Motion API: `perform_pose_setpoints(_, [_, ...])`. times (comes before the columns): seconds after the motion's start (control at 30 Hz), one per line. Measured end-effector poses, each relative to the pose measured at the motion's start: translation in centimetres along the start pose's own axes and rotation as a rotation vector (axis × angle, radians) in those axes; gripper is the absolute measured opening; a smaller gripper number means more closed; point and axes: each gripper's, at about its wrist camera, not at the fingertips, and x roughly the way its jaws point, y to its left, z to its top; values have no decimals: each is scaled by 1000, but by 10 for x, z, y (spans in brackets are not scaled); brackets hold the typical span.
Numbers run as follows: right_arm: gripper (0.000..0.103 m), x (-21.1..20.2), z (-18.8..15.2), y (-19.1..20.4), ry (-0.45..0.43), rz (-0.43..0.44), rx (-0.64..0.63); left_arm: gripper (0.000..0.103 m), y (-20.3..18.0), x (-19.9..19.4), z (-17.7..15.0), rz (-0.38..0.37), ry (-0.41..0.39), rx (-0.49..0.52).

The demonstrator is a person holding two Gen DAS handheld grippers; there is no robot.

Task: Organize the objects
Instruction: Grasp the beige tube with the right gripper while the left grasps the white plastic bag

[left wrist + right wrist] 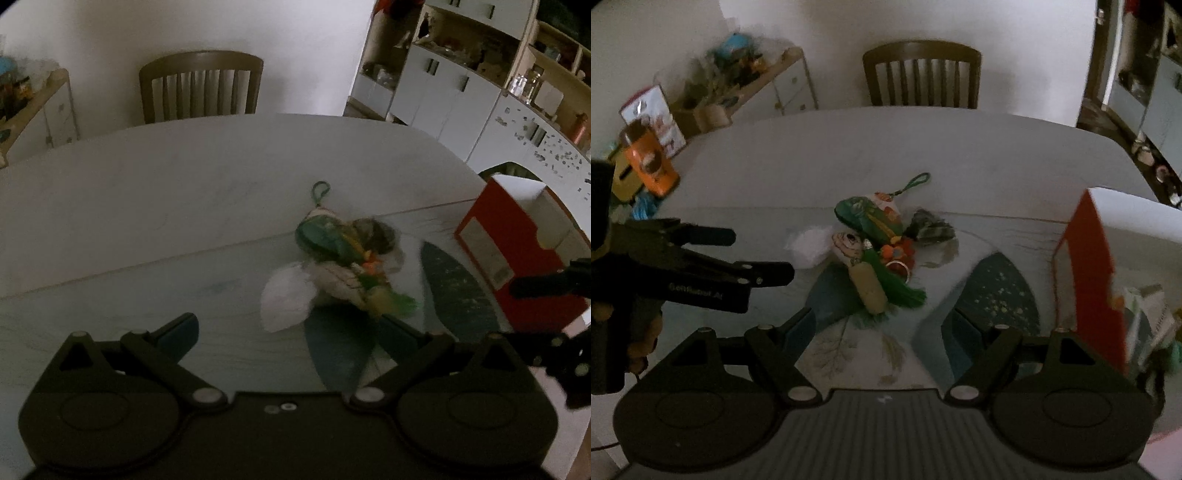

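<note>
Right wrist view, fabric pouch (870, 216), silky tassel (899, 286)

Dim light is falling across the room. A pale surface (923, 155) is filling the middle of both views, with a dark wooden chair (922, 75) standing at its far edge, top centre, against a plain white wall (831, 40). A low cabinet (775, 88) is sitting at upper left of the right wrist view, its top cluttered. White shelving (472, 74) is lining the upper right of the left wrist view.
</note>
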Motion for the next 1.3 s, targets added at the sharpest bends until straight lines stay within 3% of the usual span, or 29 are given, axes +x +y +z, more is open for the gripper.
perform_pose_setpoints(0.4, [79, 49, 11, 16, 44, 15, -59, 100, 17, 29, 3, -11, 12, -5])
perform_pose_setpoints(0.6, [67, 68, 15, 21, 64, 14, -79, 94, 21, 39, 3, -19, 15, 21])
perform_pose_setpoints(0.9, [50, 87, 18, 21, 97, -5, -69, 75, 18, 46, 3, -50, 6, 58])
perform_pose_setpoints(1.07, [34, 95, 21, 18, 113, -16, -44, 58, 13, 47, 4, -76, -3, 76])
perform_pose_setpoints(1.17, [30, 97, 21, 17, 111, -20, -33, 45, 12, 47, 5, -90, -4, 78])
perform_pose_setpoints(1.3, [29, 97, 21, 18, 106, -27, -37, 37, 13, 47, 4, -105, -3, 66])
